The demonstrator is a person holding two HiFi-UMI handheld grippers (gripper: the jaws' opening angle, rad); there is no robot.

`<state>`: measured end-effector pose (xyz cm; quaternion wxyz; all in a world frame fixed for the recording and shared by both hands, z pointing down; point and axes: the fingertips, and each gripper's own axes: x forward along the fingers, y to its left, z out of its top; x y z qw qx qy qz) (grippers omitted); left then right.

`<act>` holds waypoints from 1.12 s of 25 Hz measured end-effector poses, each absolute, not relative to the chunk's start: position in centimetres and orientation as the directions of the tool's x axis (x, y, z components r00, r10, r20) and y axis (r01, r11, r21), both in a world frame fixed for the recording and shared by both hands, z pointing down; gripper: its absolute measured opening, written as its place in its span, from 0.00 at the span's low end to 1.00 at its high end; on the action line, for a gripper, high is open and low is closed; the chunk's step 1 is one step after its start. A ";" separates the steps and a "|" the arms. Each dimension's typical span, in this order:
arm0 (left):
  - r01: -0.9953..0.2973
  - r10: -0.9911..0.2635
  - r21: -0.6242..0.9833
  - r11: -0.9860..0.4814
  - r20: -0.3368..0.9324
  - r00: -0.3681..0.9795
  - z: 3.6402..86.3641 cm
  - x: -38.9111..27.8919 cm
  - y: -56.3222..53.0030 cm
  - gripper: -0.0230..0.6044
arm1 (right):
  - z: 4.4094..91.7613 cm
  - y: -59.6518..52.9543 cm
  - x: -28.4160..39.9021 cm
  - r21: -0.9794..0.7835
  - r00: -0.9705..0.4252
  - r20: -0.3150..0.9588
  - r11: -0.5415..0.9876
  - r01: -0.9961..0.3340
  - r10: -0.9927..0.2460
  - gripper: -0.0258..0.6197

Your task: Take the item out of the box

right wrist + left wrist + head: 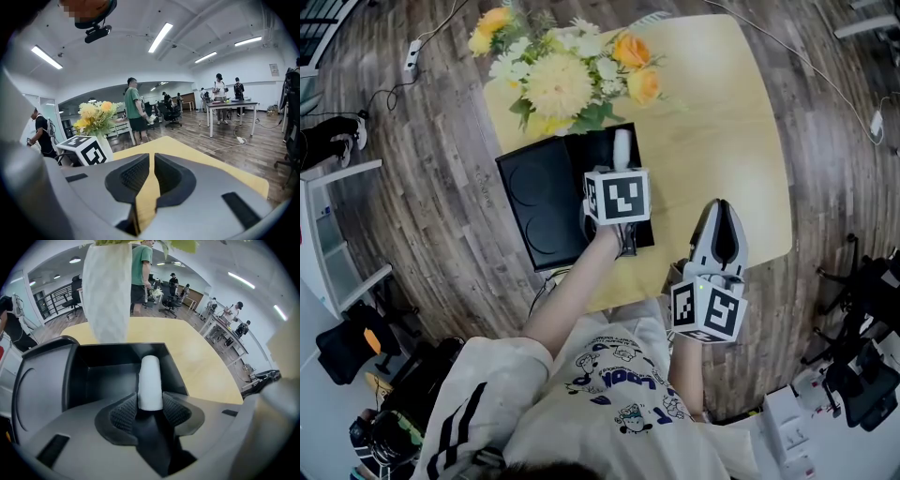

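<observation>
An open black box [598, 150] lies on the yellow table [722, 122], its lid [539, 202] folded out to the left. My left gripper [621, 171] reaches over the box. Its pads touch both sides of a white cylinder [150, 380] that points forward over the box's inside [108, 376]. From the head view the white cylinder [622, 148] sticks out past the marker cube. My right gripper [724, 208] hovers by the table's near right edge. In the right gripper view the right gripper [151, 164] has its jaws together and nothing between them.
A white vase [107, 291] of yellow and white flowers [567, 70] stands just behind the box. Several people, desks and office chairs [171, 115] fill the room beyond. Cables and a power strip [412, 56] lie on the wooden floor. A white shelf [328, 244] stands at the left.
</observation>
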<state>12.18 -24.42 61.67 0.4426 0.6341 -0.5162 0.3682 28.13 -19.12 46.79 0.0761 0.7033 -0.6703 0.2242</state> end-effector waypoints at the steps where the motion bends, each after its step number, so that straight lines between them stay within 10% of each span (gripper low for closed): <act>1: -0.982 -0.329 0.175 -0.073 0.925 0.189 61.7 12.1 -24.4 0.32 | 46.9 -19.1 28.1 -0.194 -0.001 0.419 -0.088 -0.977 -0.908 0.11; 28: -0.972 -0.402 0.233 0.029 0.893 0.202 58.1 12.0 -23.7 0.25 | 45.0 -18.3 26.6 -0.200 -0.018 0.384 -0.065 -0.978 -0.923 0.11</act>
